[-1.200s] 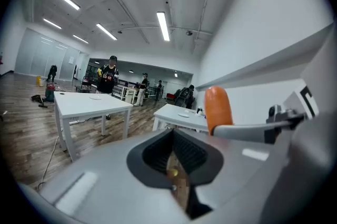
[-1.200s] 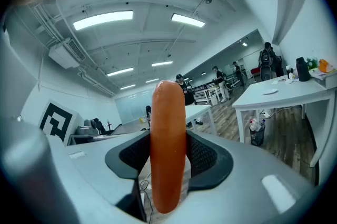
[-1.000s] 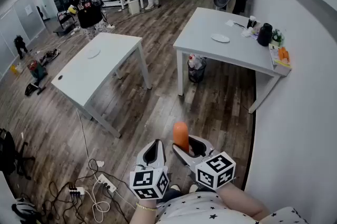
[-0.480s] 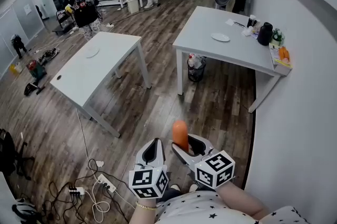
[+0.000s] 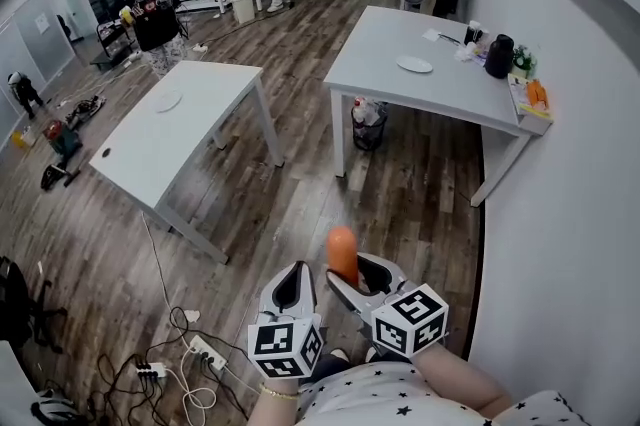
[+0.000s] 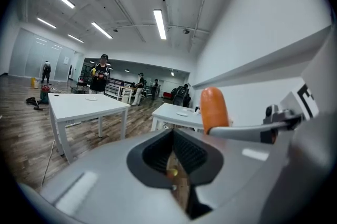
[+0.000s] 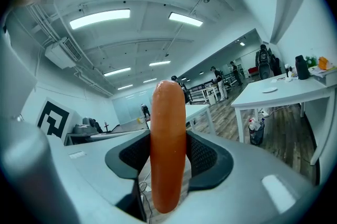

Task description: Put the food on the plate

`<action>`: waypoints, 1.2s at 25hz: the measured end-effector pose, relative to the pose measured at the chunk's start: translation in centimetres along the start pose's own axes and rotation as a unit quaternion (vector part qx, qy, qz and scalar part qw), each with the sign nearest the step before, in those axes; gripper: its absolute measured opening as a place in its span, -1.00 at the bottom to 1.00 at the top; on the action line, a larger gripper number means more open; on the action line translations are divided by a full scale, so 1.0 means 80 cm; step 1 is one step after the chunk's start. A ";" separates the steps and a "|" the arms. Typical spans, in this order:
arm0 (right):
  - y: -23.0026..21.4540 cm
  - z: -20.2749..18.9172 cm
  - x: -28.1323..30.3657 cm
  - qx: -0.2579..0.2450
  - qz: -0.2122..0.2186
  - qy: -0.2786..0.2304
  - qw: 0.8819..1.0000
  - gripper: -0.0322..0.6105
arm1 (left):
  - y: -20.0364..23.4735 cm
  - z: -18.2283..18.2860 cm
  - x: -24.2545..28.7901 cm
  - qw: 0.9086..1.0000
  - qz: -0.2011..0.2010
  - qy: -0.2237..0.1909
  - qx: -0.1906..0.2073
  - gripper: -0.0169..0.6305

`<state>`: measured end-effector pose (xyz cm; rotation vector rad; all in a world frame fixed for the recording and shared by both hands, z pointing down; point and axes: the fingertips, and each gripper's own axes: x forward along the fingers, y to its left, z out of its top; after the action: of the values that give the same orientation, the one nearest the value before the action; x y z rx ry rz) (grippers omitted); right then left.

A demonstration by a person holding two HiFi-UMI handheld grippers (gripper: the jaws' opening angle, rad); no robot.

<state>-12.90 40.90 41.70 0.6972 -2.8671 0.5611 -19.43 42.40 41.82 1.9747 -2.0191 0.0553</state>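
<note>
An orange sausage point(image 5: 343, 254) stands upright in my right gripper point(image 5: 352, 276), held low in front of me above the wooden floor. In the right gripper view the sausage point(image 7: 167, 149) fills the gap and both black pads press its sides, so the right gripper point(image 7: 168, 157) is shut on it. My left gripper point(image 5: 291, 292) hangs just to its left, jaws together and holding nothing. In the left gripper view that gripper point(image 6: 174, 159) shows only a thin slit, with the sausage point(image 6: 213, 108) at its right. A white plate point(image 5: 414, 64) lies on the far right table point(image 5: 385, 44).
A second white table point(image 5: 150, 149) with a small plate point(image 5: 167, 101) stands to the left. A black jug point(image 5: 498, 56) and small items crowd the right table's far end by the wall. A bin point(image 5: 368, 127) sits under it. Cables point(image 5: 190, 354) lie on the floor. Several people stand at the back.
Both grippers stay where they were, the sausage still upright in the right one. The head view has shifted slightly, and the person at the back left has moved a little.
</note>
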 end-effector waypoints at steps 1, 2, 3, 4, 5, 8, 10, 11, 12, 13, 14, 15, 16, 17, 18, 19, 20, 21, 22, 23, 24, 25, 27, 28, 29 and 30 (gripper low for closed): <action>-0.001 -0.001 0.002 0.002 -0.005 -0.001 1.000 -0.25 | 0.001 0.000 0.002 1.000 -0.005 0.001 0.001 -0.93; -0.003 -0.002 0.005 0.004 -0.011 -0.003 1.000 -0.25 | 0.002 -0.001 0.005 1.000 -0.011 0.003 0.002 -0.93; -0.006 -0.003 0.007 0.006 -0.017 -0.005 1.000 -0.25 | 0.002 -0.002 0.009 1.000 -0.018 0.005 0.005 -0.93; -0.009 -0.003 0.008 0.008 -0.024 -0.007 1.000 -0.25 | 0.002 -0.003 0.012 1.000 -0.025 0.008 0.008 -0.93; -0.013 -0.004 0.010 0.009 -0.031 -0.009 0.999 -0.25 | 0.001 -0.004 0.016 0.999 -0.031 0.011 0.012 -0.93; -0.026 -0.002 0.012 0.016 -0.053 -0.013 0.998 -0.25 | -0.003 -0.007 0.031 0.998 -0.049 0.018 0.017 -0.93; -0.039 -0.001 0.012 0.023 -0.067 -0.015 0.997 -0.25 | -0.009 -0.010 0.045 0.997 -0.064 0.025 0.018 -0.93; -0.048 0.000 0.012 0.026 -0.074 -0.016 0.997 -0.25 | -0.013 -0.012 0.054 0.997 -0.071 0.029 0.019 -0.93; -0.058 0.001 0.012 0.029 -0.080 -0.017 0.996 -0.25 | -0.017 -0.013 0.063 0.996 -0.077 0.032 0.020 -0.93; -0.068 0.002 0.014 0.031 -0.085 -0.017 0.996 -0.25 | -0.020 -0.014 0.075 0.996 -0.082 0.034 0.021 -0.93; -0.080 0.005 0.016 0.033 -0.090 -0.018 0.995 -0.25 | -0.024 -0.013 0.087 0.995 -0.087 0.036 0.022 -0.93; -0.092 0.008 0.019 0.034 -0.094 -0.018 0.995 -0.25 | -0.027 -0.012 0.100 0.995 -0.091 0.038 0.023 -0.93; -0.105 0.011 0.022 0.035 -0.096 -0.018 0.995 -0.25 | -0.030 -0.010 0.114 0.995 -0.094 0.038 0.024 -0.93; -0.119 0.014 0.026 0.036 -0.098 -0.018 0.994 -0.25 | -0.033 -0.008 0.129 0.994 -0.096 0.038 0.025 -0.93; -0.134 0.018 0.031 0.036 -0.100 -0.019 0.994 -0.25 | -0.037 -0.006 0.144 0.994 -0.098 0.038 0.026 -0.93; -0.149 0.023 0.035 0.035 -0.101 -0.019 0.994 -0.25 | -0.040 -0.004 0.160 0.994 -0.100 0.037 0.027 -0.93; -0.166 0.029 0.040 0.034 -0.102 -0.020 0.994 -0.25 | -0.043 0.000 0.178 0.994 -0.102 0.035 0.027 -0.93; -0.184 0.038 0.045 0.033 -0.104 -0.022 0.994 -0.25 | -0.048 0.004 0.196 0.994 -0.104 0.034 0.027 -0.93; -0.203 0.048 0.049 0.032 -0.105 -0.024 0.994 -0.25 | -0.053 0.010 0.215 0.993 -0.106 0.033 0.026 -0.93; -0.222 0.059 0.052 0.030 -0.107 -0.026 0.993 -0.25 | -0.059 0.016 0.235 0.993 -0.107 0.032 0.026 -0.93; -0.243 0.072 0.055 0.029 -0.108 -0.028 0.993 -0.25 | -0.065 0.023 0.254 0.993 -0.108 0.031 0.026 -0.93; -0.262 0.084 0.057 0.028 -0.109 -0.030 0.993 -0.25 | -0.072 0.030 0.274 0.993 -0.109 0.030 0.025 -0.93; -0.302 0.106 0.061 0.025 -0.112 -0.030 0.993 -0.25 | -0.087 0.043 0.313 0.993 -0.112 0.029 0.024 -0.93; -0.321 0.115 0.063 0.023 -0.113 -0.031 0.993 -0.25 | -0.095 0.049 0.333 0.993 -0.114 0.028 0.024 -0.93; -0.341 0.124 0.065 0.022 -0.114 -0.031 0.993 -0.25 | -0.104 0.054 0.353 0.993 -0.116 0.028 0.026 -0.93; -0.360 0.132 0.067 0.021 -0.114 -0.032 0.993 -0.25 | -0.111 0.059 0.374 0.992 -0.118 0.026 0.027 -0.93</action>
<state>-4.66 10.90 42.40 1.0496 -2.7859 0.5757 -11.54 11.83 43.09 2.2071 -1.7567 0.1090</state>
